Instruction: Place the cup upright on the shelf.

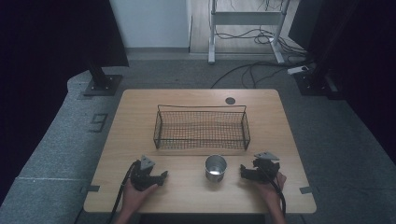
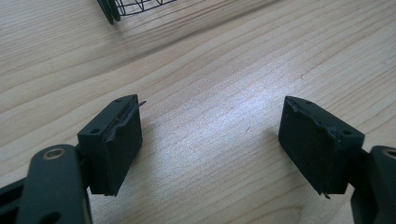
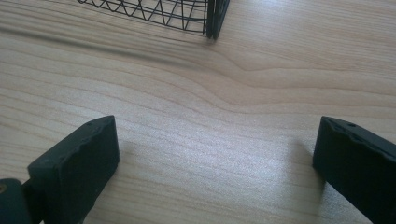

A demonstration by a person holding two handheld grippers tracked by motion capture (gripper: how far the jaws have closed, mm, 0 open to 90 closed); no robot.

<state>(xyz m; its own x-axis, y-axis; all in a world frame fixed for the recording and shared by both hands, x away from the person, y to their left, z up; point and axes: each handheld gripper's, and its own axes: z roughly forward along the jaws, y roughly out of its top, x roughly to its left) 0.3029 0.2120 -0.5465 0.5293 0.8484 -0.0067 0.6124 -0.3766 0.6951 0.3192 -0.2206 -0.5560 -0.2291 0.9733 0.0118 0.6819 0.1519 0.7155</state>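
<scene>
Steel cup (image 1: pixel 215 170) stands between two wide-open, empty grippers, left (image 1: pixel 161 176) and right (image 1: pixel 243 171); wire basket (image 1: pixel 201 129) beyond, on wooden table (image 1: pixel 140 116)

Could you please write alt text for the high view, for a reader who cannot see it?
A metal cup stands on a wooden table between two hand-held tools, left tool and right tool, both open. Behind it sits a wire basket.

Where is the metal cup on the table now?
In the high view, the metal cup stands near the table's front edge, before the wire basket, between both hand-held grippers.
</scene>
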